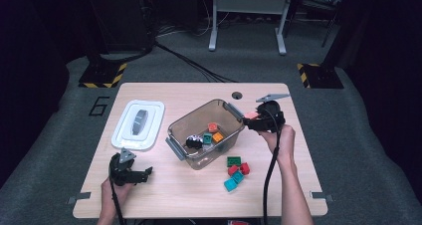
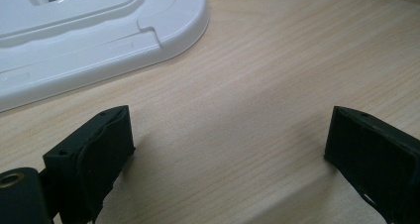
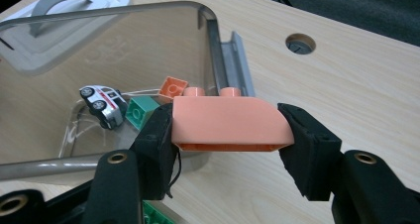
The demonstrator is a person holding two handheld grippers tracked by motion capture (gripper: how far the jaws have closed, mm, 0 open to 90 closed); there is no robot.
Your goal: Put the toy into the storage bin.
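In the left gripper view, the white lid (image 2: pixel 94 30) ahead and to the left of the left hand-held gripper (image 2: pixel 228 154) runs off the top and left edges, so its handle is cut away. That gripper's right jaw is clipped by the right and bottom edges.

In the right gripper view, the right hand-held gripper (image 3: pixel 225 140) and its salmon brick (image 3: pixel 228 122) hide part of the clear bin's (image 3: pixel 124 35) near rim. A green piece (image 3: pixel 156 215) under its left jaw is mostly covered and cut by the bottom edge; its shape cannot be told.

In the high view, the pieces inside the bin left of the right gripper are too small to identify beyond colour.
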